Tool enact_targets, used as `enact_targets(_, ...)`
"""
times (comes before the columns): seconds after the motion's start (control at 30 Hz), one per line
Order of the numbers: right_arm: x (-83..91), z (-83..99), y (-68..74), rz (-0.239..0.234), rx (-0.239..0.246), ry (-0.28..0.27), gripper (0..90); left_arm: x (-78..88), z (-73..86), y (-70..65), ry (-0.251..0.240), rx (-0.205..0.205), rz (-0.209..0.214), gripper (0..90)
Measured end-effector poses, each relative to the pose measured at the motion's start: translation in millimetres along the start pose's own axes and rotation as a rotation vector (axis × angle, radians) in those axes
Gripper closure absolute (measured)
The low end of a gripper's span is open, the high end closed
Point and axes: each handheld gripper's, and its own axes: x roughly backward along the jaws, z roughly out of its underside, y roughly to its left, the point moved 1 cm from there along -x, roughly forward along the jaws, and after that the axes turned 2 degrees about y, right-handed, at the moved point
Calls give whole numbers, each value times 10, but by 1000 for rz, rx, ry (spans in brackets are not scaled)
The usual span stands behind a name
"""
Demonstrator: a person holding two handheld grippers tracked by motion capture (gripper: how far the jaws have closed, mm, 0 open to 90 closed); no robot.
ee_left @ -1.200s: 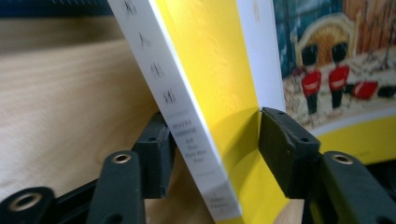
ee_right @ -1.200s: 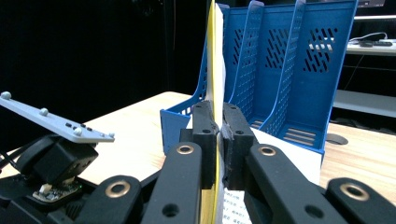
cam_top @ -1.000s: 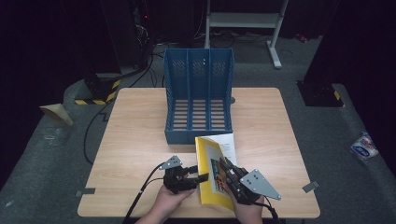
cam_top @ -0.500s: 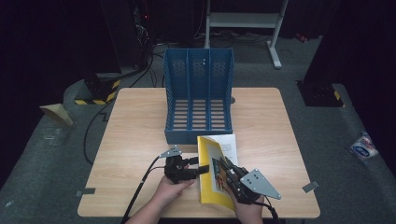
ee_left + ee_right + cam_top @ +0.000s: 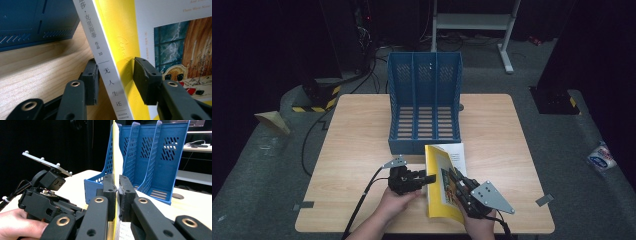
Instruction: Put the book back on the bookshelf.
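I am watching from the high view: a yellow paperback book (image 5: pixel 443 187) is sitting at the near edge of the wooden table (image 5: pixel 362 135), roughly at 6 o'clock from the blue file organizer (image 5: pixel 424 107), which is standing upright at the table's centre with its three slots open toward me. The book's front cover is lifting up and the white first page (image 5: pixel 455 152) is showing at its 12 o'clock end, just beside the organizer's front lip. The right gripper (image 5: pixel 460 189) is coming in from 5 o'clock and is pinching that raised cover; in the right gripper view (image 5: pixel 116 185) I am seeing the thin cover edge standing upright between the two black pads, which are pressing on it from both sides, so this tool is clamped narrow on the cover. The left gripper (image 5: pixel 428 179) is reaching in from 9 o'clock at the book's spine side. In the left gripper view (image 5: pixel 115 81) the white spine with black Chinese characters is running between the jaws, which have just been closing; one pad is lying against the spine, the other is sitting close to the yellow cover with a sliver of gap, so I am reading it as half-narrowed around the spine, not yet gripping.
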Motion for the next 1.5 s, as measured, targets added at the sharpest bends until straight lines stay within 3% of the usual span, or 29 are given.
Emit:
enact_targets(0.17, 18, 12, -11, 6, -1, -11, 859, 18, -22, -26, 6, -35, -16, 624)
enact_targets(0.5, 89, 34, -94, 36, 9, -20, 858, 74, -38, -139, -28, -113, -30, 673)
enact_targets(1.03, 104, 91, -220, 73, -3, -10, 852, 201, -91, -322, -94, -274, -99, 727)
enact_targets(1.1, 99, 109, -226, 78, -3, -4, 846, 245, -96, -354, -114, -317, -118, 738)
enact_targets(1.43, 68, 110, -230, 86, 4, -5, 834, 302, -119, -408, -138, -384, -142, 749)
enact_targets(1.47, 61, 116, -231, 89, 3, -5, 829, 315, -117, -420, -146, -415, -146, 750)
enact_targets(1.5, 61, 116, -231, 89, 3, -5, 829, 315, -117, -420, -146, -415, -146, 750)
